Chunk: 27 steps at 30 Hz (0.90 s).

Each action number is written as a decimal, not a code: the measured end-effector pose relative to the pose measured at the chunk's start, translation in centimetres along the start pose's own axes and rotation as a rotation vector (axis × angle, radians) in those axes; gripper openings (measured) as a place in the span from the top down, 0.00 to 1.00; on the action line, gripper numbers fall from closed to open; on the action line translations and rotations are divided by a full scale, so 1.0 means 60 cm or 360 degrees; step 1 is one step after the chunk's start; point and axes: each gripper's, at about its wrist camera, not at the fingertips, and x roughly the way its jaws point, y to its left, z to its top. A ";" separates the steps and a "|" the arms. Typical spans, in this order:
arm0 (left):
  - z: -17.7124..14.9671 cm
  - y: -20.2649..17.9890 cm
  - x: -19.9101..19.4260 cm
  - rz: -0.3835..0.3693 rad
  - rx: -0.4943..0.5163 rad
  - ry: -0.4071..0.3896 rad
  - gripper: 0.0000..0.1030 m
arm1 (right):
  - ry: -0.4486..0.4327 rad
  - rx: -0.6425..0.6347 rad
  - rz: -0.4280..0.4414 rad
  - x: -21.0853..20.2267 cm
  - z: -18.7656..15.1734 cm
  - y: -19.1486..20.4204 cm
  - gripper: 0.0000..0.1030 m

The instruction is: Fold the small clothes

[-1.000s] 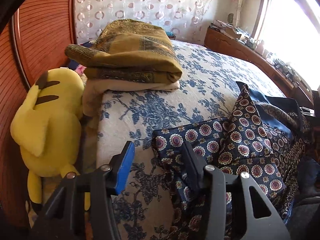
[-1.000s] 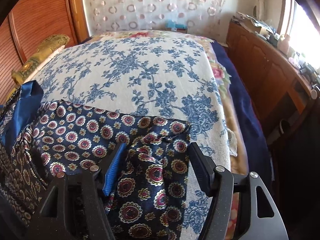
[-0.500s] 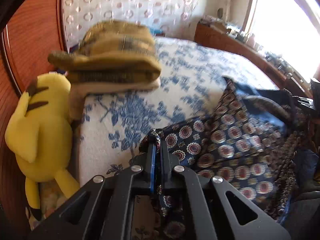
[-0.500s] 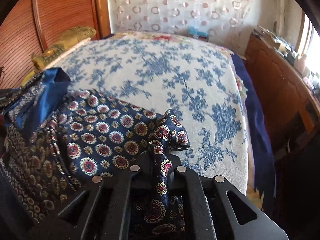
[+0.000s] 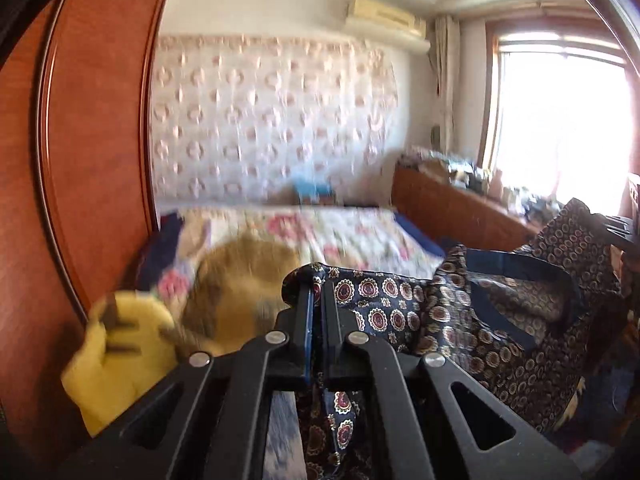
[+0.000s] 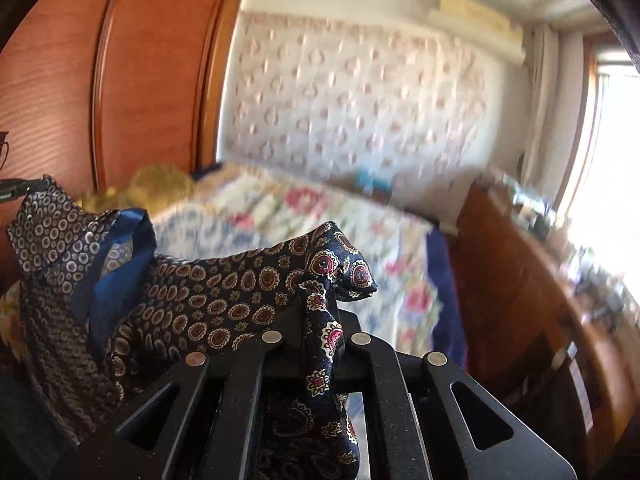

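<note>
A dark navy garment (image 5: 472, 320) with red and gold medallion print and a plain blue lining hangs lifted off the bed between both grippers. My left gripper (image 5: 316, 292) is shut on its left corner. My right gripper (image 6: 324, 300) is shut on its right corner, where the cloth (image 6: 224, 292) bunches over the fingers. The garment's far side, in a smaller ring print (image 6: 52, 224), rises at the left of the right wrist view. The fingertips of both grippers are hidden by cloth.
The bed (image 5: 352, 236) with a floral cover lies below and ahead. A yellow plush toy (image 5: 116, 356) and a folded mustard blanket (image 5: 240, 280) sit by the wooden headboard (image 5: 92, 152). A wooden sideboard (image 6: 528, 304) with clutter runs under the window on the right.
Both grippers closed on the garment's corners and then rose and tilted up, lifting the garment off the bed. The views now face the far wall and are blurred by motion.
</note>
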 end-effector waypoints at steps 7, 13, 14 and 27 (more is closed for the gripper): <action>0.116 0.042 0.114 0.0168 0.0047 -0.0018 1.00 | -0.0051 -0.0001 -0.0089 0.066 0.118 -0.050 0.98; 0.065 0.101 0.286 0.0199 -0.0035 0.0329 0.94 | 0.0279 0.0240 -0.0085 0.273 0.083 -0.105 0.82; 0.050 0.106 0.296 0.0194 -0.0039 0.0367 0.92 | 0.0332 0.0268 -0.0105 0.303 0.066 -0.107 0.72; -0.042 0.029 0.285 0.0124 0.0071 0.0444 0.59 | 0.0501 0.0311 0.0119 0.382 -0.072 0.005 0.67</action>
